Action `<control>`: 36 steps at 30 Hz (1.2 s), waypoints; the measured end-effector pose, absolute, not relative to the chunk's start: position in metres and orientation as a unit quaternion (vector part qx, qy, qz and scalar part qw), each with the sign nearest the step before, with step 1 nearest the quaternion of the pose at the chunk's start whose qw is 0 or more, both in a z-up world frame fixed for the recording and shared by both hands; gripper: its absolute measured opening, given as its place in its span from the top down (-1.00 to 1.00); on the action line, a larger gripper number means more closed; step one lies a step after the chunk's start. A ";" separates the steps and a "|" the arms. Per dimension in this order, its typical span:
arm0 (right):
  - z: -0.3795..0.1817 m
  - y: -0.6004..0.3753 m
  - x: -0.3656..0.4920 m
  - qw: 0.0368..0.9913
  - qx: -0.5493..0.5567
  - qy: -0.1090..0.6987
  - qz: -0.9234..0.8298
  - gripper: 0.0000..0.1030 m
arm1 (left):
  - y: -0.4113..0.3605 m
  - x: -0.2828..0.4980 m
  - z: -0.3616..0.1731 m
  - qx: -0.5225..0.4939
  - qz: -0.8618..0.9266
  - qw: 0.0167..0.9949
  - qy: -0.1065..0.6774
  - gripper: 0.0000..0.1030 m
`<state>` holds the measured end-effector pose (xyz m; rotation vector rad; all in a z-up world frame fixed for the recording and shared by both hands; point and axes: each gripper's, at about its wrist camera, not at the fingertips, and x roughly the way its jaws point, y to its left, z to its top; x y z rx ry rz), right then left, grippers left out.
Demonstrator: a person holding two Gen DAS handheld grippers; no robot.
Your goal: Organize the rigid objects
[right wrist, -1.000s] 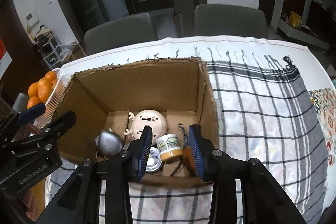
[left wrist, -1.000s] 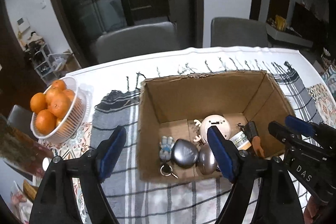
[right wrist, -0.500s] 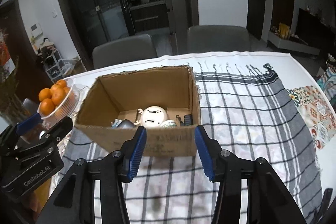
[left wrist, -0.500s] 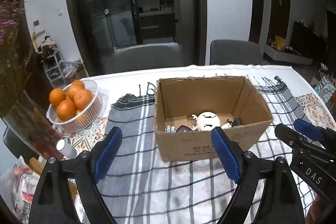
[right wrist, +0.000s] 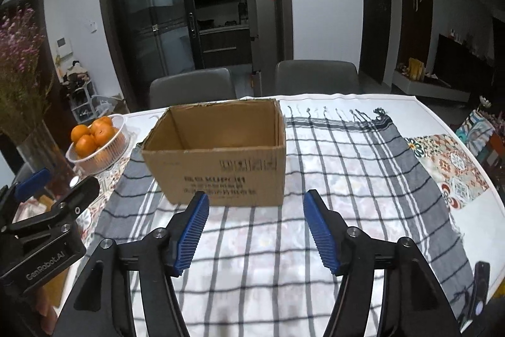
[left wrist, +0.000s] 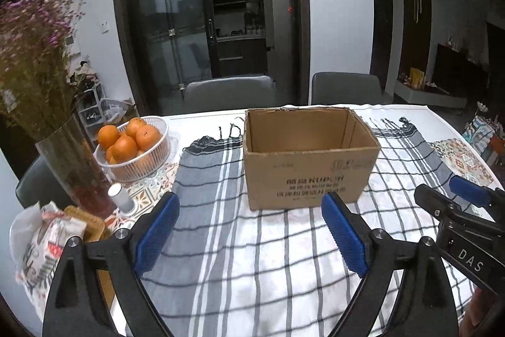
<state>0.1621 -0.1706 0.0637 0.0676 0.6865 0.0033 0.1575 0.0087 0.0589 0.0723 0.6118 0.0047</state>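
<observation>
An open cardboard box point(left wrist: 311, 160) stands on the checked cloth in the middle of the table; it also shows in the right wrist view point(right wrist: 221, 153). Its contents are hidden behind the near wall. My left gripper point(left wrist: 251, 229) is open and empty, held back from the box's front. My right gripper point(right wrist: 256, 231) is open and empty, also in front of the box. The right gripper shows at the right edge of the left wrist view point(left wrist: 457, 210), the left gripper at the left edge of the right wrist view point(right wrist: 47, 210).
A white bowl of oranges point(left wrist: 132, 144) sits left of the box. A glass vase with dried flowers point(left wrist: 72, 166), a small white bottle point(left wrist: 121, 199) and a printed bag point(left wrist: 47, 245) stand at the near left. Two grey chairs point(right wrist: 192, 87) are behind the table. A dark object point(right wrist: 481, 277) lies near right.
Both grippers have pulled back and lowered away from the box, so its inside is no longer seen. The right gripper's jaws have opened wider.
</observation>
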 end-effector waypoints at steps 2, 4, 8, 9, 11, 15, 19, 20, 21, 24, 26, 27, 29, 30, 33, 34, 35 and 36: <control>0.062 -0.171 0.149 0.941 0.034 0.338 0.006 -0.25 | 0.009 0.144 0.058 0.038 0.008 0.955 0.293 -0.86; 0.061 -0.172 0.138 0.941 0.032 0.336 0.008 -0.26 | 0.011 0.131 0.056 0.034 0.008 0.957 0.289 -0.88; 0.059 -0.170 0.115 0.943 0.030 0.331 0.011 -0.28 | 0.011 0.112 0.050 0.026 0.005 0.955 0.295 -0.95; 0.058 -0.170 0.110 0.944 0.029 0.330 0.012 -0.28 | 0.012 0.108 0.049 0.025 0.004 0.955 0.296 -0.98; 0.058 -0.169 0.100 0.945 0.029 0.327 0.013 -0.28 | 0.012 0.101 0.048 0.024 0.007 0.956 0.293 -1.00; 0.058 -0.167 0.084 0.948 0.023 0.317 0.009 -0.34 | 0.014 0.086 0.047 0.027 0.012 0.958 0.285 -1.00; 0.059 -0.166 0.073 0.951 0.019 0.309 0.004 -0.36 | 0.016 0.073 0.048 0.027 0.016 0.960 0.278 -1.00; 0.059 -0.166 0.070 0.952 0.018 0.307 0.005 -0.37 | 0.016 0.070 0.048 0.027 0.017 0.961 0.276 -1.00; 0.059 -0.165 0.066 0.952 0.017 0.305 0.006 -0.39 | 0.017 0.067 0.048 0.026 0.016 0.961 0.274 -1.00; 0.060 -0.163 0.059 0.953 0.015 0.302 0.007 -0.44 | 0.019 0.060 0.050 0.023 0.016 0.962 0.270 -1.00; 0.061 -0.162 0.055 0.954 0.016 0.300 0.007 -0.44 | 0.020 0.057 0.050 0.021 0.015 0.963 0.268 -1.00; 0.061 -0.163 0.054 0.954 0.015 0.299 0.008 -0.44 | 0.020 0.055 0.050 0.019 0.013 0.963 0.268 -1.00; 0.061 -0.163 0.052 0.954 0.017 0.298 0.008 -0.44 | 0.021 0.053 0.050 0.019 0.013 0.963 0.267 -1.00; 0.061 -0.164 0.051 0.954 0.017 0.298 0.008 -0.44 | 0.021 0.052 0.051 0.017 0.010 0.964 0.266 -1.00; 0.061 -0.165 0.049 0.955 0.019 0.297 0.008 -0.44 | 0.021 0.050 0.052 0.015 0.004 0.965 0.263 -1.00; 0.061 -0.165 0.049 0.955 0.019 0.297 0.008 -0.44 | 0.022 0.050 0.052 0.015 0.002 0.965 0.263 -1.00; 0.062 -0.165 0.048 0.955 0.020 0.296 0.009 -0.44 | 0.022 0.050 0.052 0.015 0.001 0.965 0.264 -1.00; 0.062 -0.165 0.047 0.955 0.020 0.295 0.010 -0.44 | 0.022 0.050 0.052 0.014 0.002 0.964 0.264 -1.00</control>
